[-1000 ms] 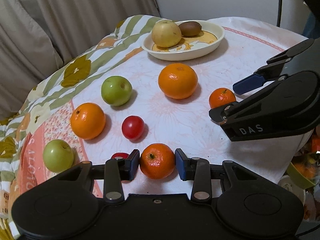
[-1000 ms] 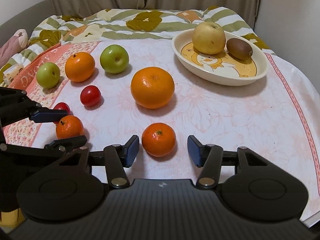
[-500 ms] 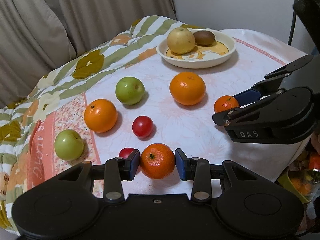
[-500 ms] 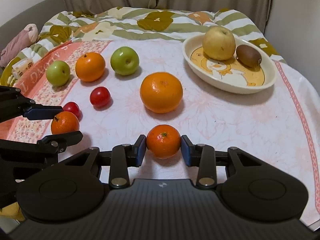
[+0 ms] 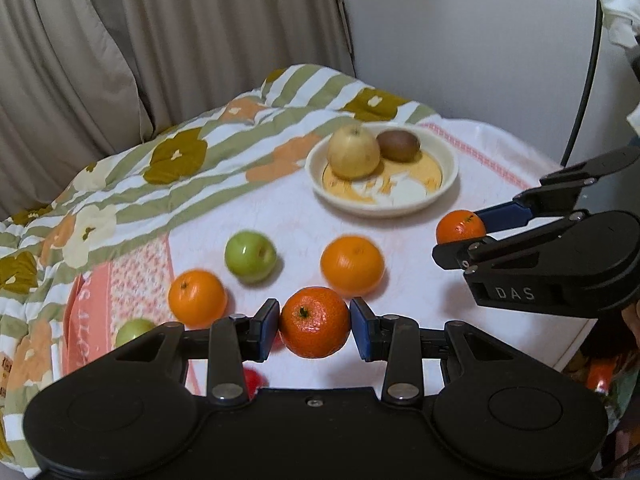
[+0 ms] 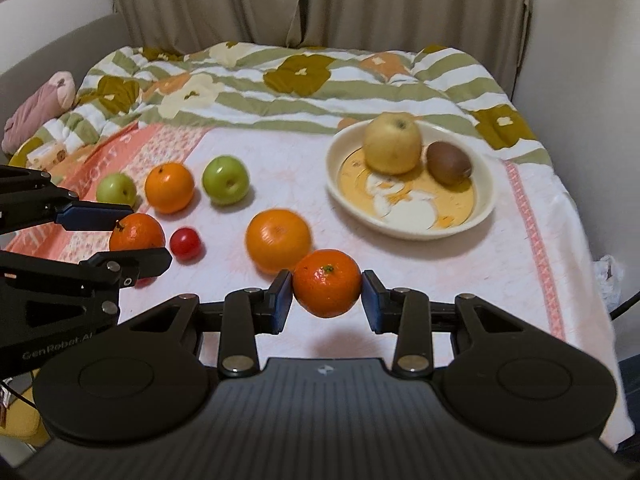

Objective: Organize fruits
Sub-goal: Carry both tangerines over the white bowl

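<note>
Gripping one mandarin each, both tongs hold their fruit clear of the cloth. Left tongs [image 5: 315, 322] are clamped on a small mandarin [image 5: 314, 322], blue pads pressing its two sides; a shadow lies on the cloth beneath it. Right tongs [image 6: 327, 283] closed within the last second and now pinch a second mandarin [image 6: 327, 283] the same way, also raised, with its shadow on the cloth below. In the left wrist view the right tongs appear at the right edge with that fruit between the pads. Just behind the held fruit sits a large orange [image 6: 278, 239] on the white patterned cloth [image 6: 440, 272]. Farther left: a green apple [image 6: 225, 179], a second orange [image 6: 169, 187], a smaller green apple [image 6: 116, 189], set in a rough row and near one another. A red tomato [image 6: 185, 243] lies between the large orange and the left tongs; another red fruit [image 5: 254, 380] is mostly hidden under the left tongs. Far right, a cream plate [image 6: 486, 200] carries a yellow apple [image 6: 392, 144] and a kiwi [image 6: 448, 162], touching each other. A striped floral quilt [image 6: 280, 80] covers the back of the surface, curtains [image 6: 320, 0] behind it.
</note>
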`<state>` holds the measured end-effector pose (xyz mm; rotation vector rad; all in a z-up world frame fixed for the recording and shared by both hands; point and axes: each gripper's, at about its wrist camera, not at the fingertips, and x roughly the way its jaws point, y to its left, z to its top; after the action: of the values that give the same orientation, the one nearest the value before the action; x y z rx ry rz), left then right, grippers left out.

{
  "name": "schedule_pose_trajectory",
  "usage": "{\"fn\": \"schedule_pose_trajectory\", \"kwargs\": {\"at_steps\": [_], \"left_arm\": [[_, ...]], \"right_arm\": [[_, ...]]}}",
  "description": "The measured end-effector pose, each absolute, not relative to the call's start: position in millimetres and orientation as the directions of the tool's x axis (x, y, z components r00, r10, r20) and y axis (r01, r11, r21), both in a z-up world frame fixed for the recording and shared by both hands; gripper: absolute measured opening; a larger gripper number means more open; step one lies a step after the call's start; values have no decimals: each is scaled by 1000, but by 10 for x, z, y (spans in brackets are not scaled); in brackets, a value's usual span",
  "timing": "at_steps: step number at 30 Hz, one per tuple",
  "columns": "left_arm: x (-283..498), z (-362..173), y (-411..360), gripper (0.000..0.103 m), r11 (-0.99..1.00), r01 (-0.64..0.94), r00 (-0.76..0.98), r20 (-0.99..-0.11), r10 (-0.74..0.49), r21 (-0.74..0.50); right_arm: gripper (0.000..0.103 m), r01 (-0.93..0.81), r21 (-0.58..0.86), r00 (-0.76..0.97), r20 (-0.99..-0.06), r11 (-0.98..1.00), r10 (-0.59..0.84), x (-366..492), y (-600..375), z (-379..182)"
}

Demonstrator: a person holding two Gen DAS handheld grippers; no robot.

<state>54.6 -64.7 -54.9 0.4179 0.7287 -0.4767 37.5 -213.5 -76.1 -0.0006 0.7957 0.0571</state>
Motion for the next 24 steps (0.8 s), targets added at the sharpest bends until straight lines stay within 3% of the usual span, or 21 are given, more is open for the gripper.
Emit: {"fn": "schedule_pose_trajectory", "kwargs": {"at_steps": [12, 24], "left_arm": [[864, -307, -1153, 42, 829, 542, 652, -692, -309, 141], [1406, -573, -1808, 42, 823, 554, 609, -735, -299, 125]], "right_arm": [[52, -30, 15, 713, -700, 999, 32, 668, -2757, -482], [52, -59, 6, 686, -726, 998, 45, 1353, -3407, -691]]}}
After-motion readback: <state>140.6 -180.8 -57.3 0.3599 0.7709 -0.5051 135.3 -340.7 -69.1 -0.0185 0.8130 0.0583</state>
